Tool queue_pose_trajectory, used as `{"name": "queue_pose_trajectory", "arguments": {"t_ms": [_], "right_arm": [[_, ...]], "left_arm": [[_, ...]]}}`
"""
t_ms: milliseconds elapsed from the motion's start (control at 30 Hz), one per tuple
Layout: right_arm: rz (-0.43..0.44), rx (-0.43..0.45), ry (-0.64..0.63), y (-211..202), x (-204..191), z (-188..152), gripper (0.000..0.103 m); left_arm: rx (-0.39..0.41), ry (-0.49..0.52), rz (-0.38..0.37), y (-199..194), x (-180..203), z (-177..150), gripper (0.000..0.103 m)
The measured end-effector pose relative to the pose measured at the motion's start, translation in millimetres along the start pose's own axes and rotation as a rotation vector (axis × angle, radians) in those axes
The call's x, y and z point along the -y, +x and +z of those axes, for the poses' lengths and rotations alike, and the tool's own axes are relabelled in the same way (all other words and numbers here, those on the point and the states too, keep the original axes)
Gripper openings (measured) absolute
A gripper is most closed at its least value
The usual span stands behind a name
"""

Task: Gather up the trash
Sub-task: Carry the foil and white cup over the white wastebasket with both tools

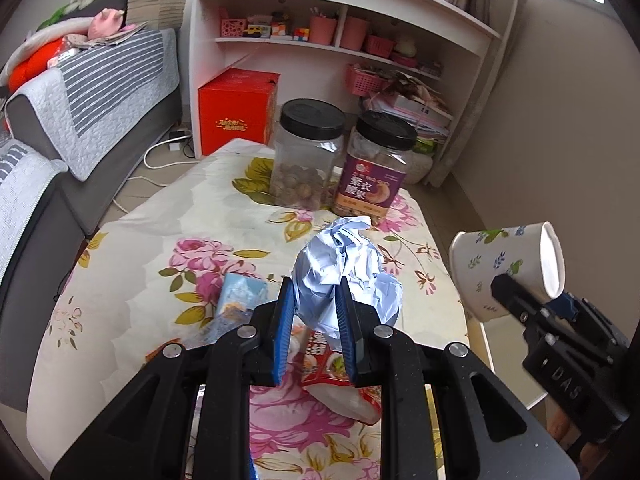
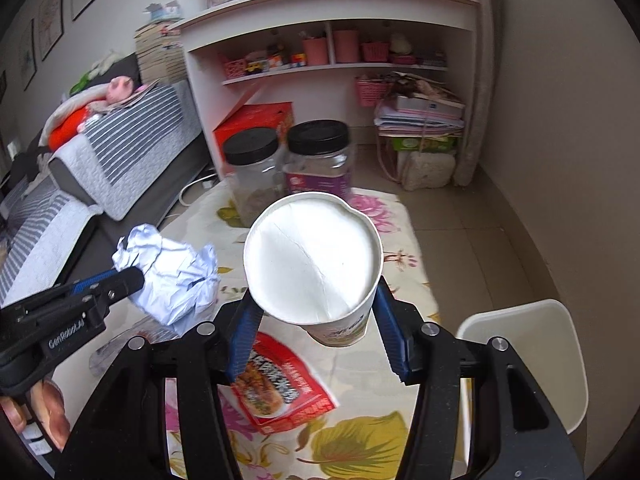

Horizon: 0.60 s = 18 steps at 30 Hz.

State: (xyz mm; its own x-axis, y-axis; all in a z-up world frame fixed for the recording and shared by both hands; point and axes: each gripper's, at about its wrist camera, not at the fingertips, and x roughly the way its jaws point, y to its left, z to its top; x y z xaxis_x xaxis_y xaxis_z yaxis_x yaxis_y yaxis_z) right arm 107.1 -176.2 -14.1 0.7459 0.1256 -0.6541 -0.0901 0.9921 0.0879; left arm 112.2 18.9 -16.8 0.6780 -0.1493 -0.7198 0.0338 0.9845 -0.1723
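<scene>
The left gripper (image 1: 316, 320) is clamped on a crumpled ball of pale blue-white paper (image 1: 344, 272), its blue pads pinching the lower folds so the wad stands up above the fingers, clear of the table. The right gripper (image 2: 314, 316) is closed around a white paper cup with a small leaf print (image 2: 312, 260), squeezing its wall just below the rim; the cup lies tilted, mouth toward the right wrist camera, and a crease runs across its inside.

Both pieces look light and easily crushed. The paper wad is soft and gives under the pads, so a deep pinch into its bulk seems safer than a hold on a loose flap. The cup is thin and stiff only at its rolled rim; gripping near that rim, as now, probably holds best, though more force would likely fold it.

Below, on the floral tablecloth (image 1: 132, 264), a red printed snack wrapper (image 2: 280, 392) lies flat, likely slippery and hard to pick up by anything but an edge. Two black-lidded clear plastic jars (image 1: 308, 152) stand at the far end.
</scene>
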Motion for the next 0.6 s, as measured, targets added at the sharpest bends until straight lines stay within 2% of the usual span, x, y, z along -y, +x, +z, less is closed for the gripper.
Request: {"name": "queue_pose_trajectory", "arguments": {"t_ms": [600], "right_arm": [[-0.217,0.015,0.144,-25.7,91.6,-3.3,0.052]], "left_arm": [[-0.032,0.085,-0.046,12.9,54.5,-15.2,0.021]]}}
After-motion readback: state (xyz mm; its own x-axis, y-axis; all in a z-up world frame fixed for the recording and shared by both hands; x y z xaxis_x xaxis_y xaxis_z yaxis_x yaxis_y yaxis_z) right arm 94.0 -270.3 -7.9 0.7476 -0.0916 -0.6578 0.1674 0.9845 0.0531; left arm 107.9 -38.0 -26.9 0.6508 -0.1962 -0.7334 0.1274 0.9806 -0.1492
